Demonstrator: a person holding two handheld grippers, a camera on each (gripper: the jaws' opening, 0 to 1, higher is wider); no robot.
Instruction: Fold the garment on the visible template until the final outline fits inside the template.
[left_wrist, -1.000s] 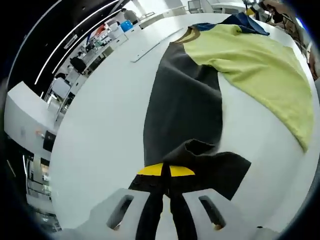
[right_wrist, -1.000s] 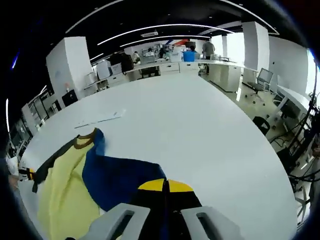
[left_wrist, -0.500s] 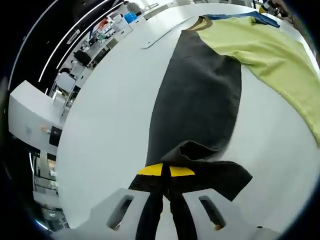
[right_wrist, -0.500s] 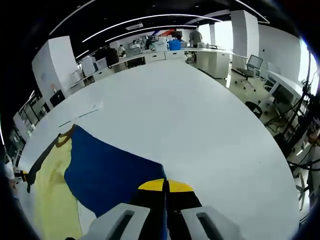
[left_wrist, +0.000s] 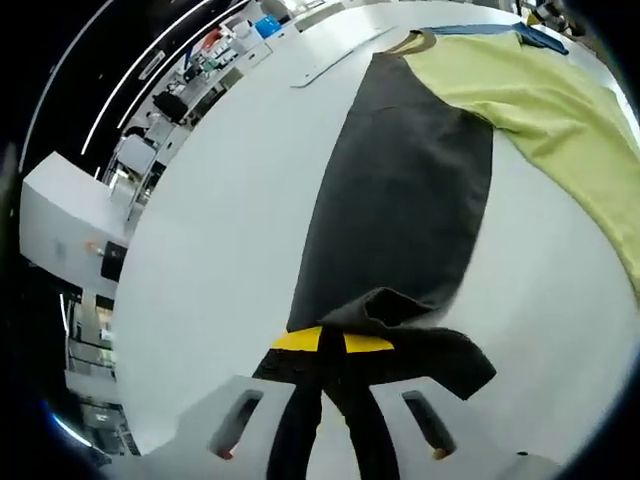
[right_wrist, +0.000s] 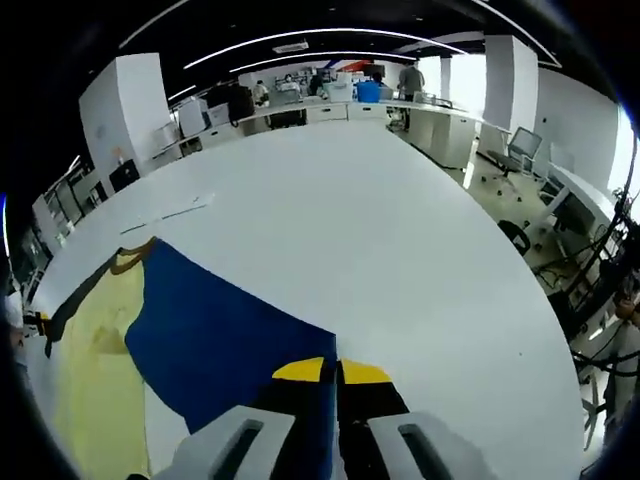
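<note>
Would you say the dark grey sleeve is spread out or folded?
Mostly spread: the dark grey sleeve lies flat, with its end bunched at the left gripper.

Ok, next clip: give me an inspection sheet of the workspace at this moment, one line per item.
Surface: large white table, plain and bare where the cloth does not cover it.
Job's things: garment with a yellow body, a dark grey sleeve and a blue sleeve, both sleeves spread outward; brown collar. No template outline made out.
Clutter: flat white strip lying beyond the collar.
Grippers: left tongs shut on the dark grey sleeve; right tongs shut on the blue sleeve.
Cables: dark cables off the table's far side.
Surroundings: open office with desks, chairs and a standing person.
</note>
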